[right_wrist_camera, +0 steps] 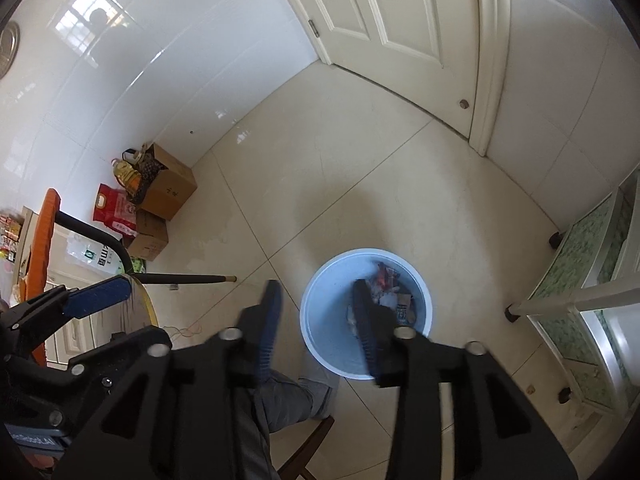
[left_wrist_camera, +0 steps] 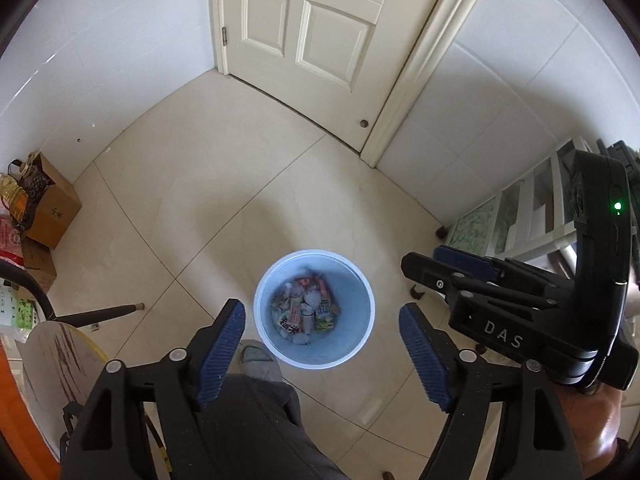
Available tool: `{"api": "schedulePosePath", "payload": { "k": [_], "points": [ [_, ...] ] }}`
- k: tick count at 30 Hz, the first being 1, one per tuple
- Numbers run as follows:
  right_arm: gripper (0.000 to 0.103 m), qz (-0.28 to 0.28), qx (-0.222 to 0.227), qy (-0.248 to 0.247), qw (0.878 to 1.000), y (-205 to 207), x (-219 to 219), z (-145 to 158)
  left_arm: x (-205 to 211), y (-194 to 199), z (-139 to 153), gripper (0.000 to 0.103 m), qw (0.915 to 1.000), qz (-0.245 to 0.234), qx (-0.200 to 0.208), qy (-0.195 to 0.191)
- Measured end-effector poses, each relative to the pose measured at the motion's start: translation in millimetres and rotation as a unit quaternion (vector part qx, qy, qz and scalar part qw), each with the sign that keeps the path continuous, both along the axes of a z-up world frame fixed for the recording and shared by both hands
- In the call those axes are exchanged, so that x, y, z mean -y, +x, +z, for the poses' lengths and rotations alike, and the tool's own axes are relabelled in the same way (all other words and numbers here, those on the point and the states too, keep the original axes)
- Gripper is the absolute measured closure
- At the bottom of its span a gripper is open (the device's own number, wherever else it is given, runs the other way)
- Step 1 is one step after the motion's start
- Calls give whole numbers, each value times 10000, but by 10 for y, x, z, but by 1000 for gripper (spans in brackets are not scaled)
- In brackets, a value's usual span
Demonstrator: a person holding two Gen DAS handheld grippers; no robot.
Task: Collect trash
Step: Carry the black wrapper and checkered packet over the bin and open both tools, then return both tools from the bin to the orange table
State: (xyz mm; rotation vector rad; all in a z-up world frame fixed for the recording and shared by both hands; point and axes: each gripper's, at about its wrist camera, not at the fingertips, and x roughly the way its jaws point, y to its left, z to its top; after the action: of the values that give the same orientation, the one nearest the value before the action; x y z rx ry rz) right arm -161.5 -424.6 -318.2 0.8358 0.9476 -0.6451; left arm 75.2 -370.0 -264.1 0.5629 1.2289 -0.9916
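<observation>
Both tools point steeply down. The left tool (left_wrist_camera: pixel 322 354) has its blue pads wide apart, nothing between them. The right tool (right_wrist_camera: pixel 316 326) stands part open and empty, its fingers (right_wrist_camera: pixel 269 320) blurred. A hand (left_wrist_camera: pixel 592 420) grips the right tool's handle.

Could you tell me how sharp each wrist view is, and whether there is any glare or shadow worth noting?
Left wrist view: sharp throughout, left gripper crisp above the blue bin, a soft shadow on the floor tiles. Right wrist view: right gripper smeared by motion blur, a window reflection glaring on the glossy wall. Both bend straight lines, fisheye-style, as at the door.
</observation>
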Motion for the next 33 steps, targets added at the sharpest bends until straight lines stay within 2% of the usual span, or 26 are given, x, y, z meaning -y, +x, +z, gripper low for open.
{"api": "schedulePosePath", "payload": {
  "k": [2,4,6,8,15,21,30,33],
  "points": [
    [49,-37,11,-5,10000,-22,-19,26,-5,-18,13,25,9999,26,123,15],
    [32,-80,-21,-34,10000,-40,-39,53,-68,-38,12,23,9997,31,231,-4],
    [9,-161,-61,-135,9998,-58,-67,110,-159,-94,99,21,9993,82,367,-92],
    [0,-256,-70,-246,9993,-72,-104,168,-255,-152,216,16,9986,119,487,-166],
    [0,-334,37,-496,9982,-17,-244,508,-698,-387,658,16,9937,221,920,-606],
    [0,-96,412,-940,9947,166,-515,1067,-1265,-473,1152,15,9848,585,1205,-1110],
    [0,544,1087,-1518,9809,679,-1125,1894,-2402,-523,1859,8,9579,1429,1765,-1753],
    [0,834,1304,-1693,9733,910,-1393,2132,-2849,-532,2112,7,9450,1821,1866,-1975]
  ]
}}
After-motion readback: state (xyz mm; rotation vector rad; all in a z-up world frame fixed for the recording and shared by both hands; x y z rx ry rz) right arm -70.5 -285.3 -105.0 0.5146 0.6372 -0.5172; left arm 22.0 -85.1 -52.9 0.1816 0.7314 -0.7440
